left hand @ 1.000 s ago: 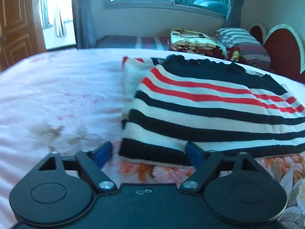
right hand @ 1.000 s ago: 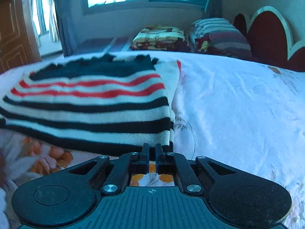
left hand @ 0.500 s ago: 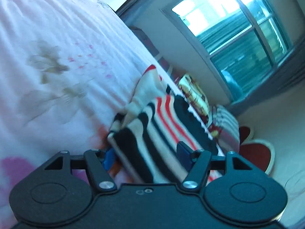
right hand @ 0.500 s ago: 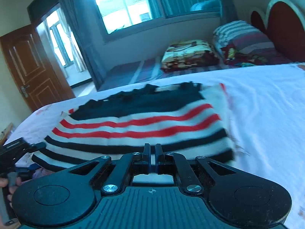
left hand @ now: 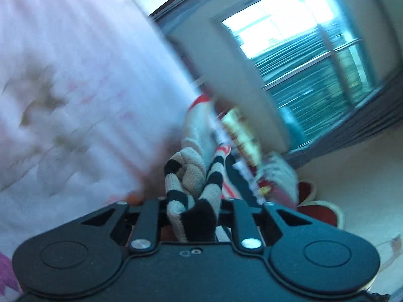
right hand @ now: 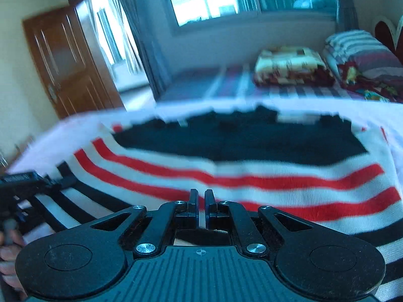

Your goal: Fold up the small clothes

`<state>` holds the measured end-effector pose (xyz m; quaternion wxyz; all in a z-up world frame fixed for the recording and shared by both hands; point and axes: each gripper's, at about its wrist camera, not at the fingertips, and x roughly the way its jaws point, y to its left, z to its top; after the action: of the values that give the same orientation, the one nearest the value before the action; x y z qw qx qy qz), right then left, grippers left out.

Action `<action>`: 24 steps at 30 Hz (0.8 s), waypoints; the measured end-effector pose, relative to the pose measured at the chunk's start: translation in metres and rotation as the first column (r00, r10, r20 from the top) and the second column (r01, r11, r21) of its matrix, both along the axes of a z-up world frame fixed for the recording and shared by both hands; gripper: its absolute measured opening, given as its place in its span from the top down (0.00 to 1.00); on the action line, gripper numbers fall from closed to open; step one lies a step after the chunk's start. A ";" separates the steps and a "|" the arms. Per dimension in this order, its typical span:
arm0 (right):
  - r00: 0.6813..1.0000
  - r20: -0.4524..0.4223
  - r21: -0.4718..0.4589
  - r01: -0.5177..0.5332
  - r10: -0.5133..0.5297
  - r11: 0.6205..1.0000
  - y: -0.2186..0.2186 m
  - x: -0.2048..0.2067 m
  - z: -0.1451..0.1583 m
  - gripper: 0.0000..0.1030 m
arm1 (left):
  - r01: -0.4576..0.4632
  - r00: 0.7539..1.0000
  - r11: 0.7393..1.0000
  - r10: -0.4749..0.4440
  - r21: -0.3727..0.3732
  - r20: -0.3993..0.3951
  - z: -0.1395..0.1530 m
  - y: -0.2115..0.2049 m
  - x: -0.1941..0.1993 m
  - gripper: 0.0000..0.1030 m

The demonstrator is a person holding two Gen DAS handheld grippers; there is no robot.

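- Two tongs work one striped sweater (right hand: pixel 252 176), which lies spread on the white bed (right hand: pixel 393 123).
- The left tongs (left hand: pixel 192 216) are closing, with a bunched corner of the knit between them at 6 o'clock in their view.
- The right tongs (right hand: pixel 201 205) are pressed together, with the sweater's near edge at their tips; whether they pinch it I cannot tell.
- Pillows (right hand: pixel 362 50) sit at 2 o'clock.
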<state>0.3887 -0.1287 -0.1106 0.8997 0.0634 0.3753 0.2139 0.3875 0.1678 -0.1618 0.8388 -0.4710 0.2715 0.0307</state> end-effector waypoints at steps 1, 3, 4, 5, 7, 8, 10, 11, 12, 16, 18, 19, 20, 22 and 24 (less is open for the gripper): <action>1.000 0.007 0.000 -0.004 0.004 1.000 -0.001 0.001 -0.001 0.96 | -0.002 1.000 1.000 0.002 -0.026 -0.005 -0.008 0.003 0.000 0.84; 1.000 -0.002 0.002 -0.006 0.006 1.000 -0.002 0.004 -0.003 0.97 | 0.014 1.000 1.000 -0.013 -0.016 0.010 -0.007 0.003 -0.001 0.84; 1.000 -0.001 0.005 -0.006 0.006 1.000 -0.003 0.005 -0.005 0.97 | 0.016 1.000 1.000 -0.015 -0.011 0.009 -0.006 0.003 -0.001 0.84; 1.000 -0.003 0.010 -0.003 0.003 1.000 -0.003 0.005 -0.006 0.97 | 0.016 1.000 1.000 -0.015 -0.015 0.009 -0.006 0.003 0.000 0.84; 1.000 -0.016 0.032 0.012 -0.011 0.999 -0.006 0.008 -0.008 0.98 | 0.016 1.000 1.000 -0.016 -0.026 0.013 -0.005 0.005 0.000 0.84; 1.000 -0.023 0.045 0.020 -0.019 0.999 -0.008 0.009 -0.009 0.99 | 0.017 1.000 0.999 -0.017 -0.029 0.018 -0.004 0.005 0.000 0.84; 0.999 -0.030 0.068 0.033 -0.031 0.997 -0.011 0.008 -0.009 1.00 | 0.025 0.999 0.999 -0.024 -0.023 0.036 0.001 0.003 0.001 0.84; 0.999 -0.030 0.074 0.035 -0.033 0.997 -0.012 0.006 -0.008 1.00 | 0.030 0.999 0.999 -0.029 -0.015 0.046 0.006 0.002 0.001 0.84; 0.999 -0.029 0.077 0.035 -0.033 0.996 -0.013 0.007 -0.009 1.00 | 0.036 0.998 0.999 -0.036 -0.005 0.053 0.012 0.000 0.004 0.84; 0.999 -0.027 0.099 0.047 -0.045 0.994 -0.014 0.003 -0.007 1.00 | 0.094 0.987 0.993 -0.102 0.071 0.120 0.048 -0.015 0.010 0.84; 0.998 -0.032 0.119 0.056 -0.053 0.991 -0.016 0.003 -0.007 1.00 | 0.138 0.976 0.983 -0.155 0.119 0.153 0.070 -0.031 0.015 0.84; 0.998 -0.037 0.130 0.061 -0.057 0.990 -0.017 0.003 -0.007 1.00 | 0.164 0.967 0.976 -0.187 0.142 0.171 0.080 -0.043 0.019 0.84; 0.997 -0.043 0.143 0.066 -0.060 0.988 -0.019 0.003 -0.008 1.00 | 0.188 0.959 0.969 -0.217 0.160 0.185 0.090 -0.055 0.021 0.84; 0.995 -0.066 0.187 0.080 -0.069 0.979 -0.025 0.004 -0.006 1.00 | 0.249 0.937 0.947 -0.289 0.204 0.195 0.106 -0.086 0.029 0.84; 0.984 -0.064 0.264 0.177 -0.166 0.948 -0.051 -0.001 0.003 1.00 | 0.307 0.914 0.914 -0.361 0.265 0.184 0.117 -0.123 0.039 0.84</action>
<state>0.3872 -0.1796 -0.1075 0.8900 0.2215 0.3544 0.1824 0.4264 0.0452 -0.0447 0.9060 -0.3173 0.2443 -0.1373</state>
